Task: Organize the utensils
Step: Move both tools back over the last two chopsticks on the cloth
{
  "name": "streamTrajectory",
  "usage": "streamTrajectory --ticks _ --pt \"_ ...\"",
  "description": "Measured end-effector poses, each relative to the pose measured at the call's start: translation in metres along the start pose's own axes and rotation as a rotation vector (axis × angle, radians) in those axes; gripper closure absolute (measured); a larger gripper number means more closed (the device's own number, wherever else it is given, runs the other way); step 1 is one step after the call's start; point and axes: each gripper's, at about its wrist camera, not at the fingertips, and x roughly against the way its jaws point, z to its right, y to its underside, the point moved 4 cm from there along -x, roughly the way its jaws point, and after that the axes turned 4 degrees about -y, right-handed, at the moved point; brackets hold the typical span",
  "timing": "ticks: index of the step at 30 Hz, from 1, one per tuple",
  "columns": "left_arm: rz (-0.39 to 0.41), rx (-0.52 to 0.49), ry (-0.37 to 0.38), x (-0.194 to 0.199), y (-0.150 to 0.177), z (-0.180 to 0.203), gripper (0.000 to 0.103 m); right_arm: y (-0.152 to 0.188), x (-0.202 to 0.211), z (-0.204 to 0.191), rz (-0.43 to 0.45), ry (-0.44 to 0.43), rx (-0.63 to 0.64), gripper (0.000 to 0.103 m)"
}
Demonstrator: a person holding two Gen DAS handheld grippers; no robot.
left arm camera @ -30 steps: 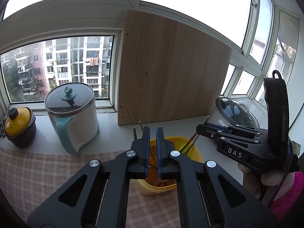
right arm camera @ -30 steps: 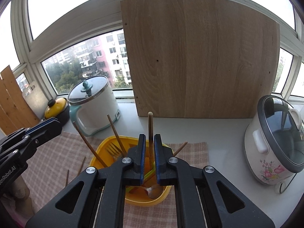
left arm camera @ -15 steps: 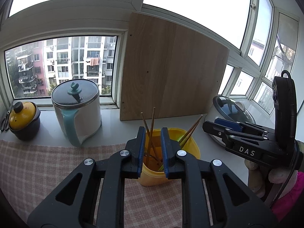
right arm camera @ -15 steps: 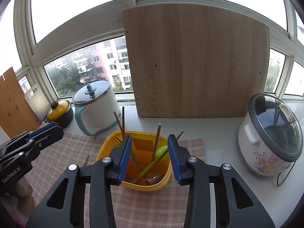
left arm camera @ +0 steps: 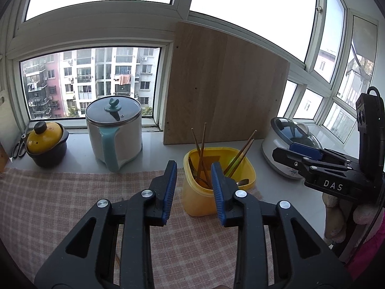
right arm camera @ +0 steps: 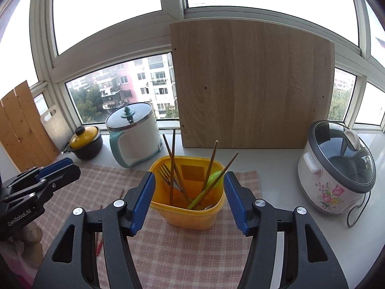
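The yellow holder [right arm camera: 192,207] stands on the checked cloth [right arm camera: 168,248] on the counter [right arm camera: 284,168], just in front of your right tool [right arm camera: 187,200] and a little toward 1 o'clock from your left tool [left arm camera: 193,192]. Inside it stand two pairs of chopsticks [right arm camera: 172,166], a fork [right arm camera: 164,172], a green spoon [right arm camera: 211,180] and a metal spoon whose bowl shows at the near rim.

The chopsticks look thin, stiff and light. They are smooth, so they can slip or turn between the pads. I think it is better to take them near the upper third, above the rim, where they stand free. The pair at 1 o'clock leans on the green spoon, so lifting one may move the other. The holder seems to be light plastic and may tip if you pull a stick sideways.

Your right tool is wide apart and holds nothing; its fingers stand on each side of the holder but, as far as I can see, do not touch it. Your left tool is also apart, less wide, and empty. Some thin sticks [right arm camera: 99,231] lie on the cloth at 9 o'clock from the right tool, partly hidden behind its left finger; I cannot tell exactly what they are.
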Motion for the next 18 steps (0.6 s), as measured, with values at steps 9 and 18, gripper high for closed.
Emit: streamTrajectory --ticks 9,18 --pt "-0.032 0.067 -0.079 0.028 0.032 -0.053 0.074 0.027 0.020 -0.018 0.002 0.010 0.045 0.030" --pt "-0.130 0.138 -0.170 0.032 0.082 -0.108 0.074 0.062 0.020 -0.034 -0.044 -0.011 0.049 0.030"
